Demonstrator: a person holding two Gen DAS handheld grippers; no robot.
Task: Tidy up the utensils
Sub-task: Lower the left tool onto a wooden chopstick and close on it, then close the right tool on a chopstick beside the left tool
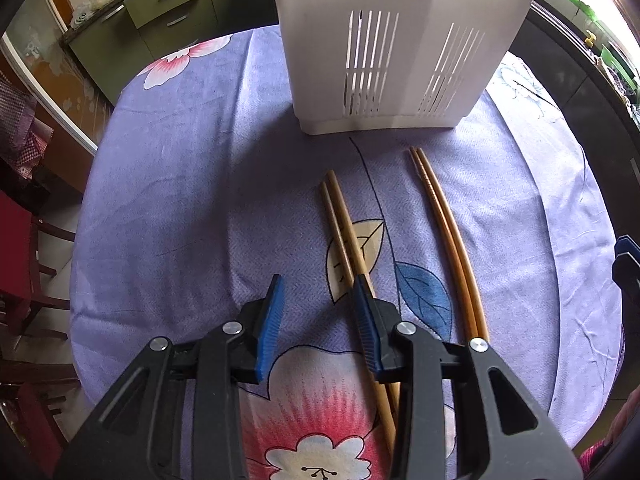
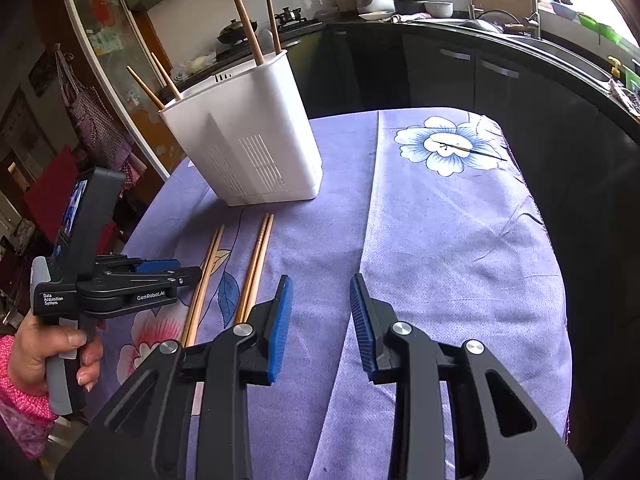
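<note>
Left gripper (image 1: 318, 320): jaws apart with nothing between them; it points steeply down at the cloth (image 1: 180, 200). Its right pad sits over the near end of the left pair (image 1: 340, 224), so that pair lies under the pad and not in the gap.

Left hand (image 2: 44, 356): seen from the right wrist view, wrapped round the grey handle at the table's left edge.

Left pair: two chopsticks flat on the cloth, touching each other, tips toward the holder (image 1: 400, 40) and a little short of it.

Right pair (image 1: 448, 232): two more chopsticks, side by side and touching, just right of the left pair and nearly parallel to it. Their tips stop just short of the holder's base.

Holder: white slotted tub, upright at the far side of the table. The right wrist view shows four chopsticks (image 2: 246, 20) already standing in it, leaning.

Right gripper (image 2: 320, 324): jaws apart and empty, over bare cloth right of both pairs.

Step in hand: most likely the pickup of the left pair by the left gripper.

How to do it well: shift the left gripper a little to its right, so both sticks sit inside the gap. Close across the pair, not along it. Grip near the thick end, so that the tips hang down for the drop.

Risk: pinching only one stick, or rolling the pair apart.
</note>
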